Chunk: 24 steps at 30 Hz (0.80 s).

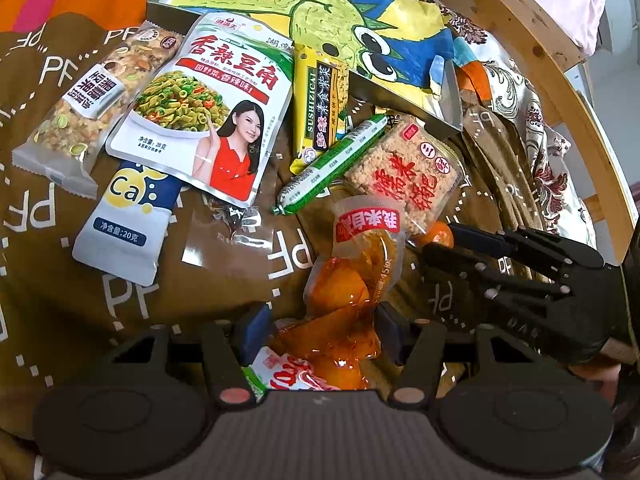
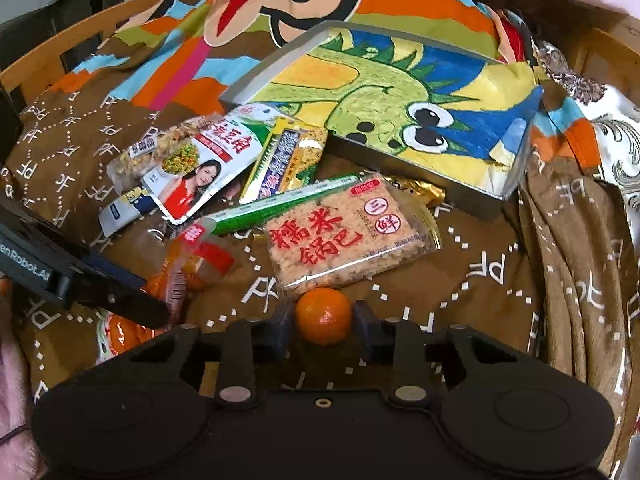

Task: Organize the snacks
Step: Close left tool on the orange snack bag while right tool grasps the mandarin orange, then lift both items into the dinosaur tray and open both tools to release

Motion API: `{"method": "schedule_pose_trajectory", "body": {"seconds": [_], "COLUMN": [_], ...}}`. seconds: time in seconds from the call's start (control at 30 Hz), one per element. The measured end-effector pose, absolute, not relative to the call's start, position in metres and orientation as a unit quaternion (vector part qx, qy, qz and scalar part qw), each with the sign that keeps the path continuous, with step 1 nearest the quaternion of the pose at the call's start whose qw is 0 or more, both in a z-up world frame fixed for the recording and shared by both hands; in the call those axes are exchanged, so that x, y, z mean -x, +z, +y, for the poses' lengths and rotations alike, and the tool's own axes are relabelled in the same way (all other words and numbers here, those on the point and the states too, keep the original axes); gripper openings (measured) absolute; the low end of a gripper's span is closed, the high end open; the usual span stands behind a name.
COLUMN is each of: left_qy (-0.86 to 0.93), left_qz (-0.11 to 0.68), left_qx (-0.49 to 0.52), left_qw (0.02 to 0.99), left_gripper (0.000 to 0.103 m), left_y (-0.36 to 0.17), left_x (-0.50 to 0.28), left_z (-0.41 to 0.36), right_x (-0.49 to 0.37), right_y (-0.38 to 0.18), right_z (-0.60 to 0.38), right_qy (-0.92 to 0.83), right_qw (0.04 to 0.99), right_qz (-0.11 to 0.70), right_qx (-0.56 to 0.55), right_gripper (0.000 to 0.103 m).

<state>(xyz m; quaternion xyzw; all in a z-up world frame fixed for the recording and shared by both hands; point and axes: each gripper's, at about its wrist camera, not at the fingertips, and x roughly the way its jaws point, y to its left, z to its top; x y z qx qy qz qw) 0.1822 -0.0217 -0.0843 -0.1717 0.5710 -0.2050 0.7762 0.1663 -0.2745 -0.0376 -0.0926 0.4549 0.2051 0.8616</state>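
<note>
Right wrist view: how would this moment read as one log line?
right gripper shut on small orange | left gripper around orange snack pouch | dinosaur tray empty

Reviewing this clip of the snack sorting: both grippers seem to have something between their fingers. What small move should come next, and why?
Probably lift the right gripper and carry the small orange toward the dinosaur-painted tray. Its jaws look closed on the fruit, and the tray lies just beyond the rice cracker pack. The left gripper straddles the orange-sauce packet.
</note>
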Motion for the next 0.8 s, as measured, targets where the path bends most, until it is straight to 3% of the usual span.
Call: {"method": "schedule_pose_trajectory", "body": {"seconds": [0.43, 0.8], "left_qy": [-0.216, -0.221], "left_qz": [0.566, 0.550], "left_qx": [0.163, 0.179], "left_qw": [0.779, 0.786], "left_gripper": [0.062, 0.061], "left_y": [-0.082, -0.071], "left_x": [-0.181, -0.173], "left_z": [-0.025, -0.014], "right_x": [-0.151, -0.128], "right_y": [-0.038, -0.020], "right_z": [-0.257, -0.244], "right_qy": [0.227, 0.236], "right_qw": [0.849, 0.871], "right_qz": [0.447, 0.371], "right_qx": [0.166, 0.221], "right_gripper": [0.034, 0.034]}}
